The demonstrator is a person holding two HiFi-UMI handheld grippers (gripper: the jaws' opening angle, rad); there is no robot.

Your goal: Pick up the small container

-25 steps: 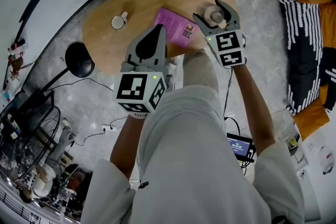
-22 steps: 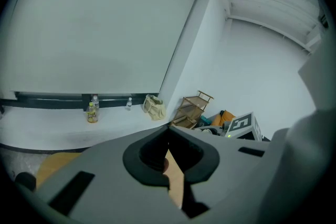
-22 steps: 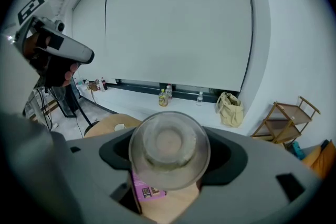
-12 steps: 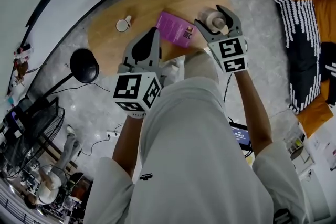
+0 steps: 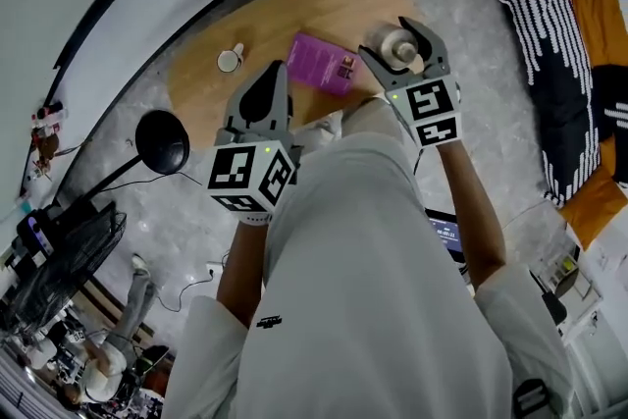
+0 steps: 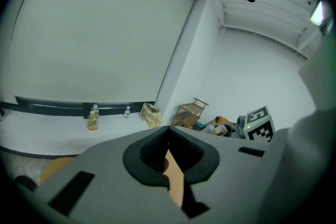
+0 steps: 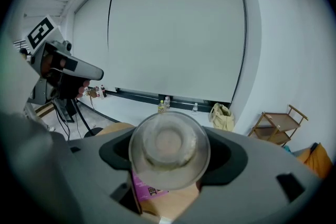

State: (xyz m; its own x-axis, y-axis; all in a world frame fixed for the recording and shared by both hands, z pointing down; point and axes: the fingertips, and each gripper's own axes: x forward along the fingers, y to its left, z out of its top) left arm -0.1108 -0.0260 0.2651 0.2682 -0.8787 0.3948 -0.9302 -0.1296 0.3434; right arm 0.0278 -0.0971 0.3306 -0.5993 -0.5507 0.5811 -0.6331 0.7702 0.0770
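Observation:
The small container (image 5: 400, 45), a clear round jar, is held between the jaws of my right gripper (image 5: 398, 42), which is shut on it. In the right gripper view the small container (image 7: 169, 148) fills the gap of the right gripper (image 7: 169, 153), lifted above the wooden table (image 7: 113, 129). My left gripper (image 5: 274, 74) is shut and empty, raised in front of the person's body, left of the right one. In the left gripper view the left gripper (image 6: 167, 145) has its jaws together with nothing between them.
On the oval wooden table (image 5: 294, 5) lie a purple book (image 5: 325, 63) and a white mug (image 5: 231, 59). A black round lamp (image 5: 162, 141) stands on the floor to the left. A striped cushion (image 5: 549, 64) lies at the right, a screen device (image 5: 446, 236) on the floor.
The head view has shifted, so the table sits a little higher in the picture. The right gripper still holds the container; the left gripper stays shut in the same place.

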